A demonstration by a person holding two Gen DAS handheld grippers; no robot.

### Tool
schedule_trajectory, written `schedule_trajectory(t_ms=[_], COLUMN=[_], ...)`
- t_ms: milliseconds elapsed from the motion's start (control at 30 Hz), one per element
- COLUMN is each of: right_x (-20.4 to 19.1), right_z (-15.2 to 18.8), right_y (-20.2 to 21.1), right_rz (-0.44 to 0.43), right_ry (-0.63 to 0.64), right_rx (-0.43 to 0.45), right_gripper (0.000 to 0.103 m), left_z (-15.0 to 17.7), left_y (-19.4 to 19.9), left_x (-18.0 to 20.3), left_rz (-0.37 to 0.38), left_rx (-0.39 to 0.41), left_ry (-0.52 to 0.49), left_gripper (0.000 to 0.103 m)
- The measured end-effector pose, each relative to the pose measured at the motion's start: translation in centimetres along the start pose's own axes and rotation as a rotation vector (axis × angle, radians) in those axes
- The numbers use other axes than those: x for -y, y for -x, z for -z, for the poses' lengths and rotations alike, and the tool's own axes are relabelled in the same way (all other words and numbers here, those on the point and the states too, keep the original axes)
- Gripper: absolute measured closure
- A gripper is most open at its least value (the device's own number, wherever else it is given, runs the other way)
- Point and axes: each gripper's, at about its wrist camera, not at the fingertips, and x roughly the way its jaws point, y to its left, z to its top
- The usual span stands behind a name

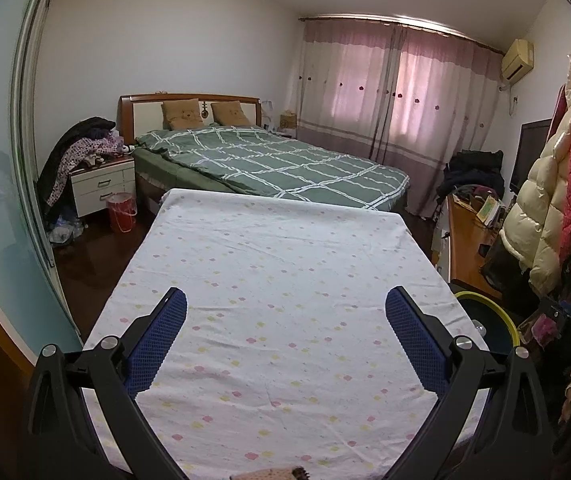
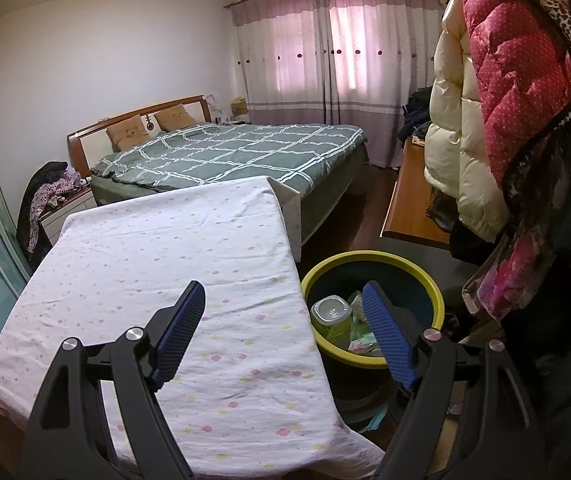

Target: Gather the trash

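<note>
A dark bin with a yellow rim (image 2: 373,258) stands on the floor at the right edge of a table draped in a flowered white cloth (image 2: 157,248). Inside it lie a clear plastic cup with green print (image 2: 331,314) and some crumpled wrappers (image 2: 361,344). My right gripper (image 2: 283,294) is open, its jaws straddling the table's right edge and the bin's near rim, with nothing between them. My left gripper (image 1: 285,304) hangs open over the cloth (image 1: 277,280), empty. The bin's rim (image 1: 493,312) shows at the right of the left wrist view.
A bed with a green checked cover (image 1: 269,160) lies beyond the table. A red bucket (image 1: 121,212) and a nightstand heaped with clothes (image 1: 101,184) stand at the left. Padded coats (image 2: 505,100) hang at the right above a wooden desk (image 2: 409,196).
</note>
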Motion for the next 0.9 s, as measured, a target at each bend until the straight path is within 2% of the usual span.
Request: schedule_trajectory(t_ms=[900], right_x=[0.03], right_z=[0.13], right_y=[-0.16], right_rz=[0.0], right_ry=[-0.006], right_rx=[0.003], right_gripper=[0.026], left_z=[0.33], left_y=[-0.92], left_x=[0.56], left_rz=[0.015], left_rx=[-0.025], left_ry=[0.001], left_gripper=[0.005])
